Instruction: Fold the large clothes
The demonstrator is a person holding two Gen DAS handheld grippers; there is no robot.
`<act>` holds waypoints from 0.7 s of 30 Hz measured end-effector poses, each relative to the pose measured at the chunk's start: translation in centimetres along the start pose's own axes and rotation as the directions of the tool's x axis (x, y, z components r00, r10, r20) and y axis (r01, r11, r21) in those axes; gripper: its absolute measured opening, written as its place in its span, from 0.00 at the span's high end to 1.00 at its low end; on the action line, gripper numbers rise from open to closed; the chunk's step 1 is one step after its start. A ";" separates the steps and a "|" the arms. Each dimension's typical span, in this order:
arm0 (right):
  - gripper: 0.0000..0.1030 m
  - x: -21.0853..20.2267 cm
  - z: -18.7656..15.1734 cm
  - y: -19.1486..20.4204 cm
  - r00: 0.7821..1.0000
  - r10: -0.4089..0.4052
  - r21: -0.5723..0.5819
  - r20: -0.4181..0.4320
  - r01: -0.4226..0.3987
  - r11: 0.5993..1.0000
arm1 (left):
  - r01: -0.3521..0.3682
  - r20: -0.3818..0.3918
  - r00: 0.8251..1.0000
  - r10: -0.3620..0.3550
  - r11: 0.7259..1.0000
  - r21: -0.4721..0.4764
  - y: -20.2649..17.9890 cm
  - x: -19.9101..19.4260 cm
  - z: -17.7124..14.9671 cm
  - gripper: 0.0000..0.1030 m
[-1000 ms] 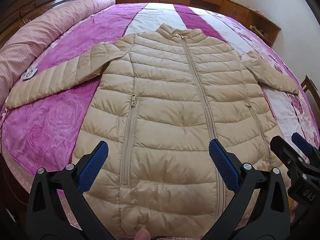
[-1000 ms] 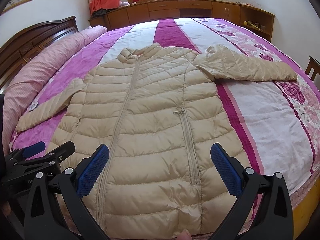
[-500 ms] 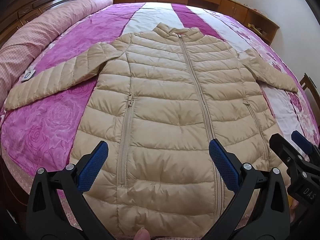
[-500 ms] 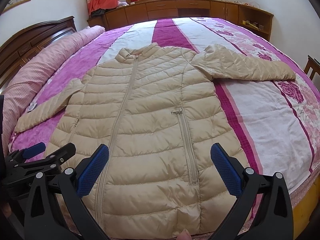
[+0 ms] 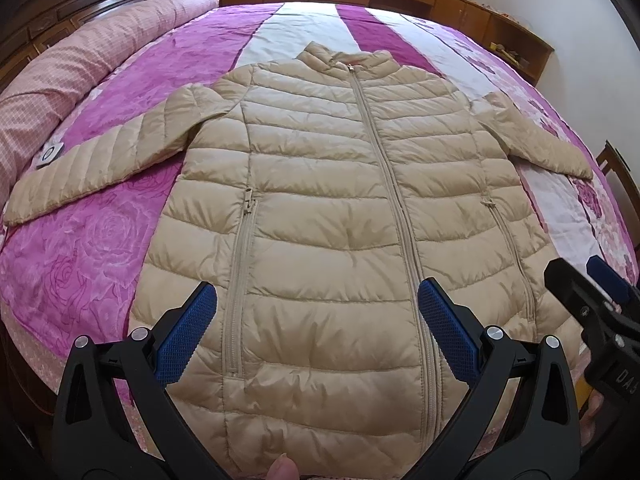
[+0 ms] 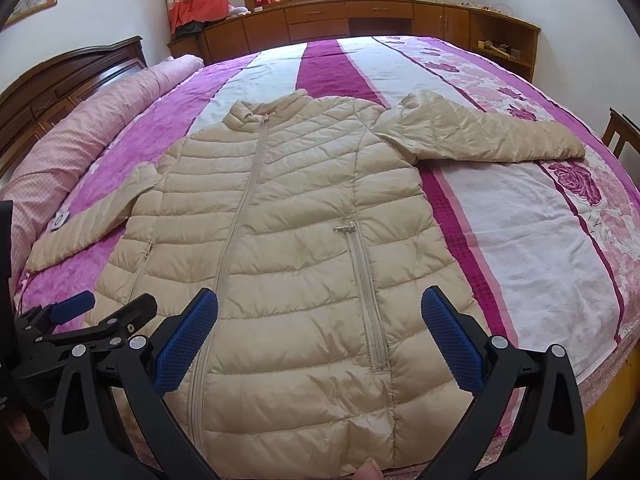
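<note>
Nearest the cameras, the left gripper (image 5: 316, 332) and the right gripper (image 6: 318, 334) are hovering side by side over the hem, each with its blue pads spread wide apart and gripping nothing. Beyond them, the beige puffer jacket (image 5: 344, 208) is lying flat and zipped, front up, on the pink striped bedspread (image 6: 532, 216), collar pointing to 12 o'clock. Its left sleeve (image 5: 104, 156) is stretching out toward 9 o'clock, its right sleeve (image 6: 484, 136) toward 2 o'clock. Folding appears not yet begun; this looks like the approach. The next move is probably calling for each gripper reaching outward to pinch a sleeve or side edge and carrying it across the zipper (image 5: 384, 184).
</note>
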State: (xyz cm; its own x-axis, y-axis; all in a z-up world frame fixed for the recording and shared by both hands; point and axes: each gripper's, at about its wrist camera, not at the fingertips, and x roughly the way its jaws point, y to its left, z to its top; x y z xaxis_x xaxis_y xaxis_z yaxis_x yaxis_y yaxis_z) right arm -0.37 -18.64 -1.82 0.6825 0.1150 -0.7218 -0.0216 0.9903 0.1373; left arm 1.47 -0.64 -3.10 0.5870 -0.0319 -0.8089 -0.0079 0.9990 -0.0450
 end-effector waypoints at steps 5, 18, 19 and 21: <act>0.05 -0.2 0.1 -0.2 1.000 -0.001 0.008 0.008 0.001 1.000 | -0.007 0.006 1.000 0.007 1.000 0.019 -0.2 0.1 0.5 0.03; 0.05 -0.5 0.0 0.0 1.000 0.007 0.009 0.012 -0.007 1.000 | -0.011 0.032 0.999 0.009 0.999 0.043 -0.7 -0.6 1.1 0.03; 0.05 -0.5 0.0 0.1 1.000 0.007 0.007 0.013 -0.007 1.000 | -0.014 0.033 0.999 0.012 0.999 0.041 -0.6 -0.6 1.1 0.03; 0.05 -0.4 0.0 0.2 1.000 0.011 0.006 0.014 -0.011 1.000 | -0.017 0.033 0.999 0.016 0.999 0.033 -0.5 -0.7 0.9 0.03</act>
State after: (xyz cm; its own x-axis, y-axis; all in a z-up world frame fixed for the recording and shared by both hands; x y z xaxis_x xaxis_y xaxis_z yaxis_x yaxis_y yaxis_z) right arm -0.68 -18.50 -1.50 0.6925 0.1246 -0.7106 -0.0244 0.9885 0.1495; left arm 1.75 -1.06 -2.01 0.6128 -0.0146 -0.7901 0.0086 0.9999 -0.0117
